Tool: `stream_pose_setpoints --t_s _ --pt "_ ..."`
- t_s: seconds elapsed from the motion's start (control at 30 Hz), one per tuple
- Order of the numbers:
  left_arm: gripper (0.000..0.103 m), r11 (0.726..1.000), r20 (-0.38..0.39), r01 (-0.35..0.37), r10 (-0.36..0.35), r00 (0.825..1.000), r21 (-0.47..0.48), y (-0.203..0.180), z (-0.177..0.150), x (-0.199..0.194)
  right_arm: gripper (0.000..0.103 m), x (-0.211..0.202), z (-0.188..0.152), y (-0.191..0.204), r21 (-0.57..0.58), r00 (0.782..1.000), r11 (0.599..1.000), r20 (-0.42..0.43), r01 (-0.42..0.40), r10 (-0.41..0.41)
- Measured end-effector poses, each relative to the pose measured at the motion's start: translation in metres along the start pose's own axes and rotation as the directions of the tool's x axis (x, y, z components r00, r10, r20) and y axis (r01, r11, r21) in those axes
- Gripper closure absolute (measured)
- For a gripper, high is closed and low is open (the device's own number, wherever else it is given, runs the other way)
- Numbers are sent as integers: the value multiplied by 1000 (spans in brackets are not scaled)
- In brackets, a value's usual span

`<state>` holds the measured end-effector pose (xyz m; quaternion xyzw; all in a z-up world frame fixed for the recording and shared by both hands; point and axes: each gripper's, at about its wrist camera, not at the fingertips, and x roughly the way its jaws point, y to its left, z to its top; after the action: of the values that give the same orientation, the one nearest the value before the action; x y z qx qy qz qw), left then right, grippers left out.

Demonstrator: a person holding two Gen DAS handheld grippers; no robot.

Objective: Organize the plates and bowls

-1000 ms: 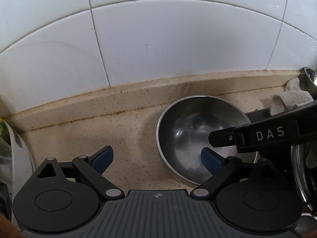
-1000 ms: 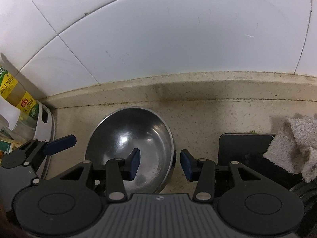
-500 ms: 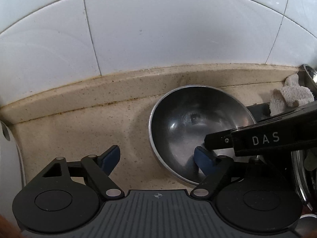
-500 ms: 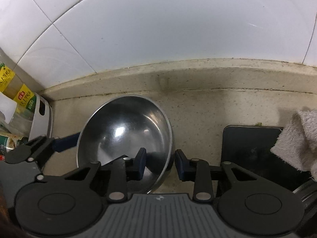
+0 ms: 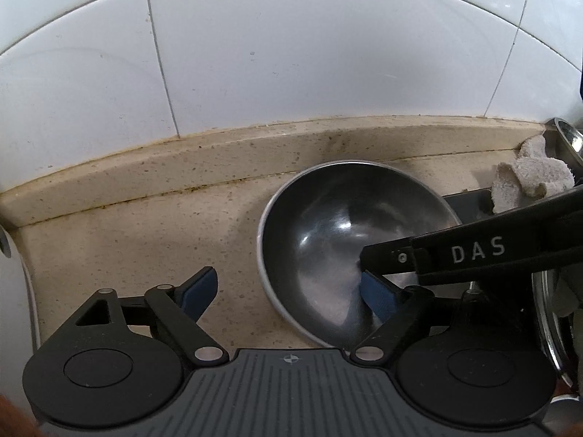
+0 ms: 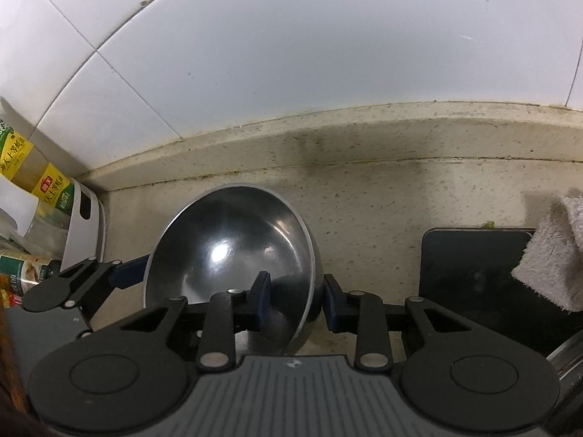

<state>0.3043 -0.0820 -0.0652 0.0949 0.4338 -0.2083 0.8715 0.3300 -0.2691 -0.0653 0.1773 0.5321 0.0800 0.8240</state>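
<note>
A steel bowl [image 5: 339,233] is tilted up off the speckled beige counter [image 5: 153,240], also seen in the right wrist view [image 6: 226,247]. My right gripper [image 6: 295,296] is shut on the bowl's right rim, one pad inside and one outside. Its black arm marked DAS [image 5: 477,251] crosses the bowl in the left wrist view. My left gripper [image 5: 288,291] is open; its right pad sits inside the bowl's near wall, its left pad over the counter. It shows at the bowl's left in the right wrist view [image 6: 91,280].
White tiled wall [image 5: 291,54] rises just behind the counter. A grey towel [image 6: 550,255] lies on a black slab [image 6: 473,269] to the right. A white caddy [image 6: 82,225] with bottles stands at the left. A steel pot rim [image 5: 546,313] is at the right edge.
The right gripper closed on the bowl's rim and tipped it up. Both grippers moved closer to the wall.
</note>
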Motion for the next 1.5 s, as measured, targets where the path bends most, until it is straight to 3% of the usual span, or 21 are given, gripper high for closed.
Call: stream_pose_setpoints --t_s 0.07,0.23,0.83,1.5 --pt "18 1000 2 5 -5 1000 4 -1 0 -1 76 0 0 1 4 1000 1000 -1 0 0" --pt "40 998 8 47 -47 999 40 -9 0 -5 76 1 0 0 24 1000 1000 -2 -7 7" --pt "44 999 27 42 -42 999 22 -7 4 -16 78 -3 -3 -3 98 999 994 -10 -43 44" --pt "43 999 100 32 -36 994 42 -12 11 -57 78 -43 -3 12 82 998 995 39 -52 49"
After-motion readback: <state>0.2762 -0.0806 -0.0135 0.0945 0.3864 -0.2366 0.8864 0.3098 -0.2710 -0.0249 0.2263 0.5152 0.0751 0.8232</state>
